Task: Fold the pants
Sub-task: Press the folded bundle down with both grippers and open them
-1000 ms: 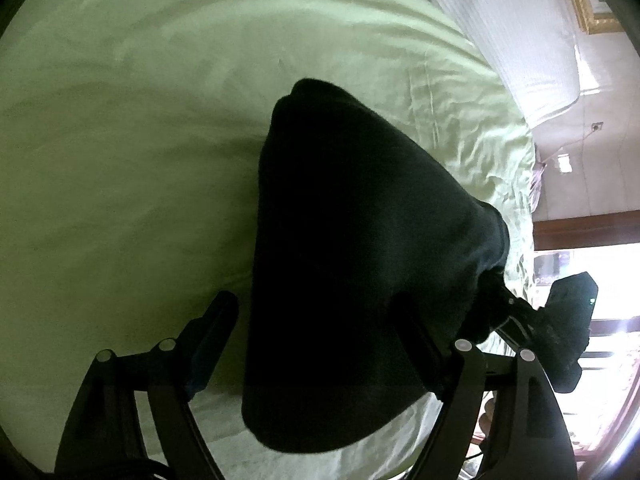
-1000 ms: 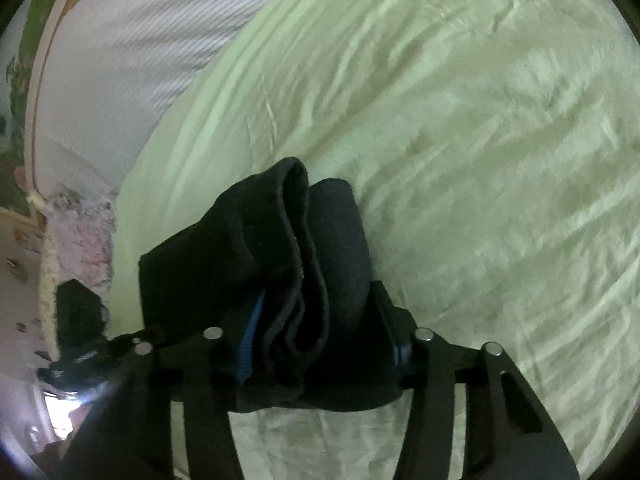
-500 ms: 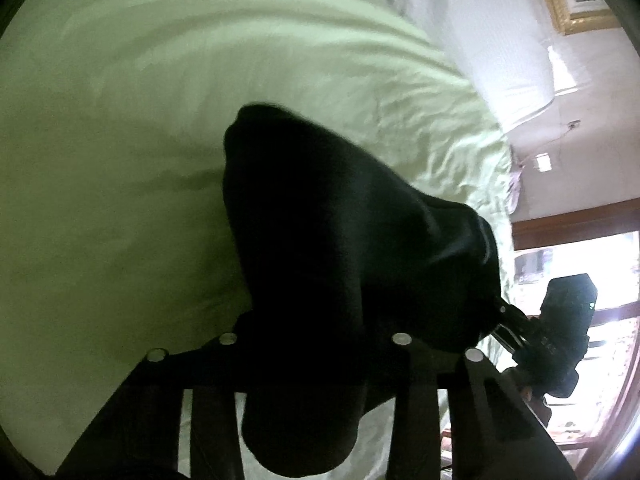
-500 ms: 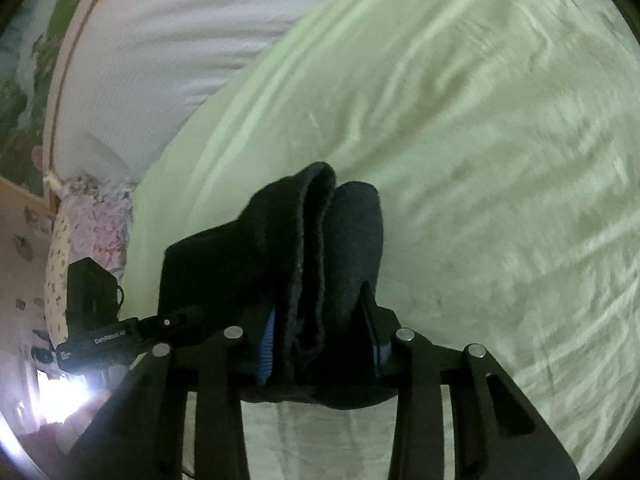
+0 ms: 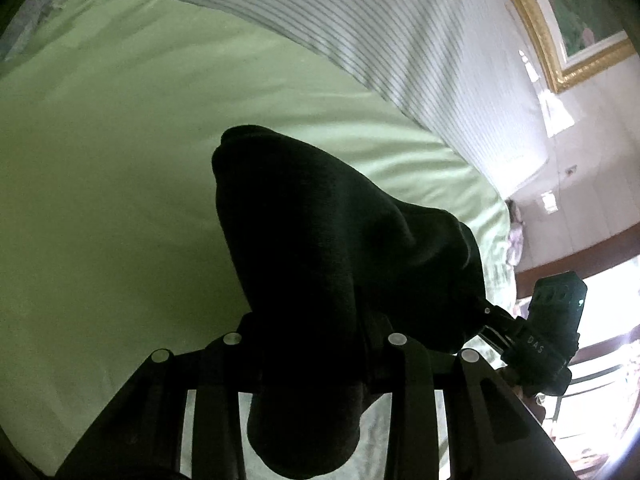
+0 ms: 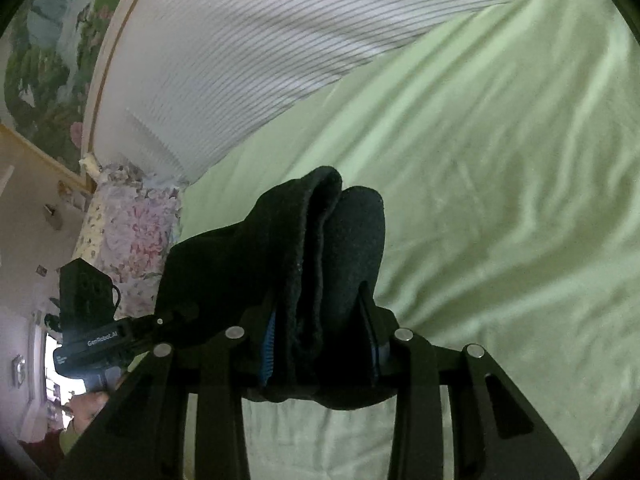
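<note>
The folded black pants [image 5: 320, 248] hang between both grippers, lifted above the light green bed sheet [image 5: 100, 200]. My left gripper [image 5: 312, 344] is shut on one end of the bundle, which bulges out above and below the fingers. My right gripper [image 6: 320, 344] is shut on the other end of the pants [image 6: 320, 248], where several folded layers show edge-on between the blue pads. The right gripper shows in the left wrist view [image 5: 548, 336] at the far right, and the left gripper shows in the right wrist view [image 6: 92, 332] at the far left.
A white striped pillow or duvet [image 5: 400, 40] lies at the head of the bed, also in the right wrist view [image 6: 260, 52]. A floral pillow [image 6: 128, 232] sits beside it. A framed picture [image 5: 560, 24] hangs on the wall. A bright window is at the right.
My left gripper went from open to shut on the pants. Both grippers have lifted and tilted up with the bundle, so the striped bedding and wall now fill more of the view.
</note>
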A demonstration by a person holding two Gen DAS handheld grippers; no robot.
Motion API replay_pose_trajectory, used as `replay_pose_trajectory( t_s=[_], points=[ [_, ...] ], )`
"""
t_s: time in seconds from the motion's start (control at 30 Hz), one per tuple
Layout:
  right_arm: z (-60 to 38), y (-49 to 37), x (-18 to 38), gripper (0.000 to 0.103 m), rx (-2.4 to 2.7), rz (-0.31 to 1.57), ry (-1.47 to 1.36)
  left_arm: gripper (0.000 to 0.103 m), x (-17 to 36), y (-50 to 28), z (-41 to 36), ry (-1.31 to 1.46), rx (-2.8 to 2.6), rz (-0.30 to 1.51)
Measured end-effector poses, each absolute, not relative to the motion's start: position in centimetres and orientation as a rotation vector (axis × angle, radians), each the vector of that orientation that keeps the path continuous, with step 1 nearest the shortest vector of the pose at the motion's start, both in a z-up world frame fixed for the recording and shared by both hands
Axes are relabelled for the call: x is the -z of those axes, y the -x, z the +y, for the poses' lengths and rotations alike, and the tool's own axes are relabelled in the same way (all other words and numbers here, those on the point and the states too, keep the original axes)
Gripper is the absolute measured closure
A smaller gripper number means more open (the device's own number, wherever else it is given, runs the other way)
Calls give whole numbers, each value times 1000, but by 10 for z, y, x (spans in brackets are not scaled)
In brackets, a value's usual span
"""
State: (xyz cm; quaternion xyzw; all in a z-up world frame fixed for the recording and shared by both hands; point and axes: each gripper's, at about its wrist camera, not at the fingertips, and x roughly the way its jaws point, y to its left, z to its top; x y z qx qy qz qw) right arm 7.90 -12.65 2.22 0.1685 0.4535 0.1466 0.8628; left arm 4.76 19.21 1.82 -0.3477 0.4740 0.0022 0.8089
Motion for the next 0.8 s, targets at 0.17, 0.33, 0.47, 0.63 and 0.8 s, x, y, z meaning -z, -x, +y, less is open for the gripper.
replay_pose_trajectory(
  t_s=[0.17, 0.33, 0.47, 0.63, 0.8],
  points=[
    [-109, -99, -4, 66, -302, 1000, -336, 69, 0, -54, 213, 719, -46, 1048],
    [-105, -106, 13, 56, -195, 1053, -219, 56, 21, -51, 212, 700, -83, 1091],
    [-112, -107, 24, 53, -152, 1070, -178, 41, 34, -45, 216, 715, -107, 1105],
    [-118, -104, 25, 43, -147, 1069, -211, 34, 37, -43, 216, 723, -135, 1110],
    [-114, -96, 10, 41, -163, 1032, -197, 31, 25, -45, 206, 677, -164, 1122]
  ],
)
